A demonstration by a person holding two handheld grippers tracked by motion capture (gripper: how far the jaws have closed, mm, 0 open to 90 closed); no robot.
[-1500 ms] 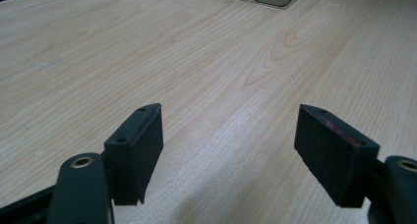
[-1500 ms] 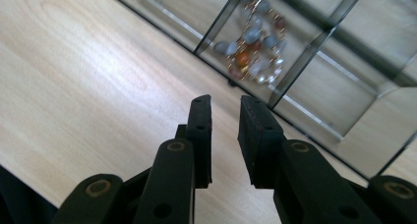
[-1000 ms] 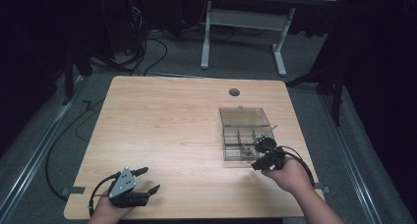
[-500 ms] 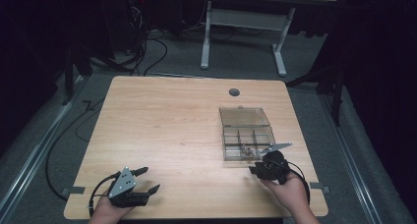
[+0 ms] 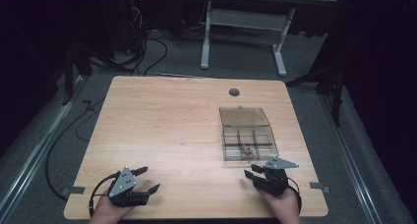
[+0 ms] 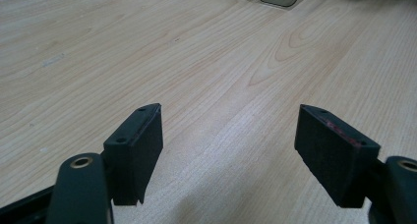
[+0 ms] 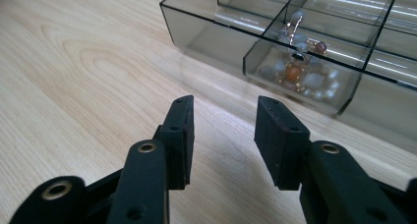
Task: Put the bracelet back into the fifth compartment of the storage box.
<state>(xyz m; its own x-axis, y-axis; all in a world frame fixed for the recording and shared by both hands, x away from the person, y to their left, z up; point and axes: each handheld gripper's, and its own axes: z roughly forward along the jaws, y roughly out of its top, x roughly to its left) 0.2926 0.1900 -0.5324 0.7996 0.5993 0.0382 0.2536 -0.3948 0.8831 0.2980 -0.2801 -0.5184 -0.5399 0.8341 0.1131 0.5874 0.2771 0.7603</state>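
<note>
The right gripper (image 5: 259, 175) rests near the table's front edge, its two black foam-padded jaws part-spread with nothing between them; they have just been opening. Just beyond it sits one clear smoky plastic organiser box (image 5: 248, 146), rectangular, split by thin dividers into several compartments, its lid (image 5: 244, 116) laid open flat behind. One front compartment holds a small tangle of jewellery (image 7: 297, 74): pale round beads, an orange one, gold wire links. The left gripper (image 5: 144, 179), well apart at the front left corner, is spread wide and empty, its pads (image 6: 138, 151) blocky and matte. The table (image 5: 167, 130) is light wood-grain laminate with one round grommet hole (image 5: 234, 92). No writing can be read.
</note>
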